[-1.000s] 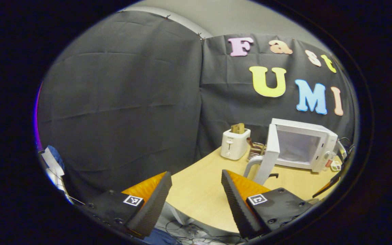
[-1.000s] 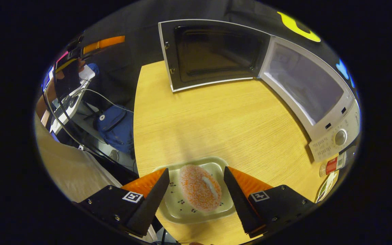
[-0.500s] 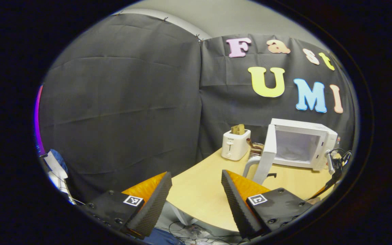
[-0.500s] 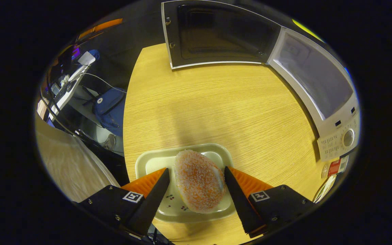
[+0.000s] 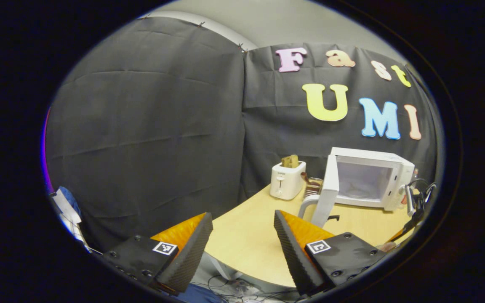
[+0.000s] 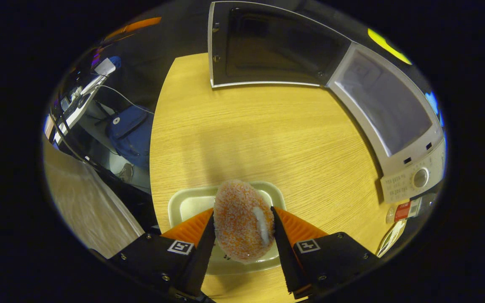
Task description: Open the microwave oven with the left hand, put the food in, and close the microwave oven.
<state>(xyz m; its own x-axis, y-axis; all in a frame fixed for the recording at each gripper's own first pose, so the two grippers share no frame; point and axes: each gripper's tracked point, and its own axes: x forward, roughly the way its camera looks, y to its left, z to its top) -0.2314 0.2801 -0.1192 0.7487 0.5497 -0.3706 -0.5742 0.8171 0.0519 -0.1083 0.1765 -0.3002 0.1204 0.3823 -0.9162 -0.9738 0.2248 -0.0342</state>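
Gripping the food (image 6: 242,221) above the plate (image 6: 187,202), the right gripper (image 6: 242,248) is seen; the left gripper (image 5: 242,240) is held open, microwave (image 5: 377,179) door ajar.

Between the right gripper (image 6: 242,235) fingers: food (image 6: 242,221) with rough, grainy orange-white crust, on a glossy pale tray (image 6: 187,202). Ahead of them, matt light woodgrain table (image 6: 267,139), smooth white plastic microwave (image 6: 394,122), dark glossy door window (image 6: 276,54). Finger pads (image 5: 286,244) ribbed matt black; wall cloth (image 5: 150,126) matt, creased.
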